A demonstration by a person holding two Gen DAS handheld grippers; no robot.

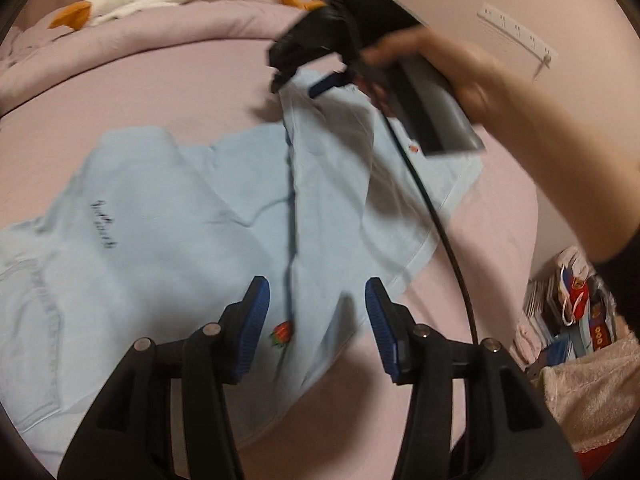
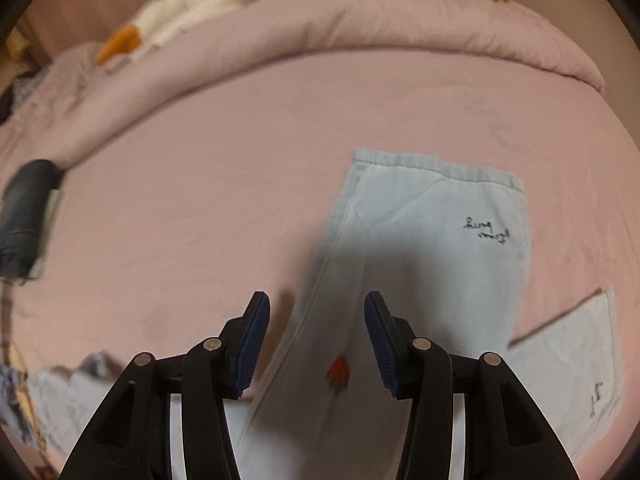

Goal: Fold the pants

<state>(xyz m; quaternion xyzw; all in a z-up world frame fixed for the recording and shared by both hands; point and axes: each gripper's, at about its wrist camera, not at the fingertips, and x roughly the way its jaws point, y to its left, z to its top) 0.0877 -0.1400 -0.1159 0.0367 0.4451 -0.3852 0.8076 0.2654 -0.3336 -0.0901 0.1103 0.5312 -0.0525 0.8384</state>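
Both tools, left tool (image 1: 317, 312) and right tool (image 2: 317, 324), gape empty above rumpled pale-blue pants (image 1: 168, 216).

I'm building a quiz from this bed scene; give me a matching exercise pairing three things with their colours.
Things:
1. denim pants
2. bed sheet
3. rubber pads of the left gripper

Colours:
a. pink
b. dark blue
c. light blue

Pairs: 1-c, 2-a, 3-b
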